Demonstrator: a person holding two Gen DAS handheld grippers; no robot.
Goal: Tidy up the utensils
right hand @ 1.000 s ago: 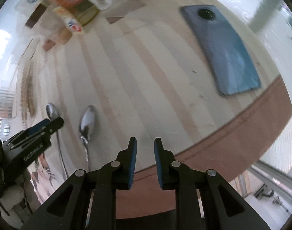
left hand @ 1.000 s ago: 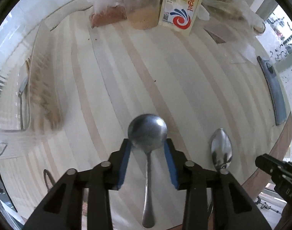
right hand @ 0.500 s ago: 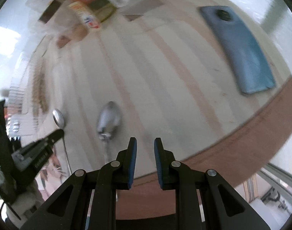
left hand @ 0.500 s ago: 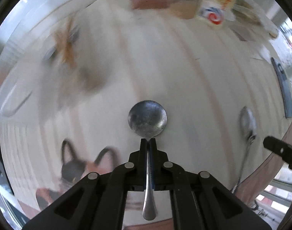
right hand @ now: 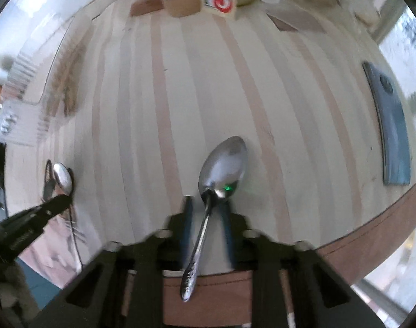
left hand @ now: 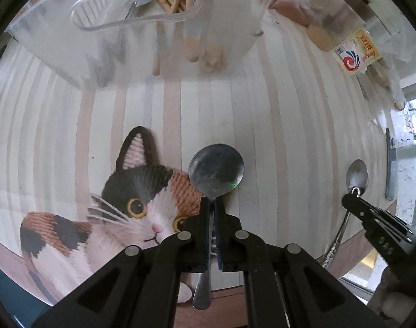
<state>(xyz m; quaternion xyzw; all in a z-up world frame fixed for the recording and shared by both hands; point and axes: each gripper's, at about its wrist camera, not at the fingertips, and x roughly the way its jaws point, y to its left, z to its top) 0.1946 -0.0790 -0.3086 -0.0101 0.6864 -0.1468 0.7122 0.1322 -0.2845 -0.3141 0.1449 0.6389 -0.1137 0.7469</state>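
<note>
My left gripper (left hand: 212, 205) is shut on the neck of a round-bowled metal spoon (left hand: 216, 170) and holds it above a cat-print mat (left hand: 136, 202). A clear plastic utensil box (left hand: 142, 27) with chopsticks and a metal utensil stands ahead of it. My right gripper (right hand: 206, 205) is open, its blue fingers on either side of the handle of an oval spoon (right hand: 224, 164) lying on the striped table (right hand: 180, 95). That oval spoon also shows in the left wrist view (left hand: 356, 175). The right wrist view is blurred.
Food packets and a yeast packet (left hand: 355, 57) stand at the table's back edge. A blue phone (right hand: 391, 125) lies at the right near the brown table edge (right hand: 371, 232). The clear box shows blurred at the left in the right wrist view (right hand: 57, 82).
My left gripper closed on the round spoon, lifted it and swung left toward the clear box. My right gripper opened and moved left over the oval spoon's handle.
</note>
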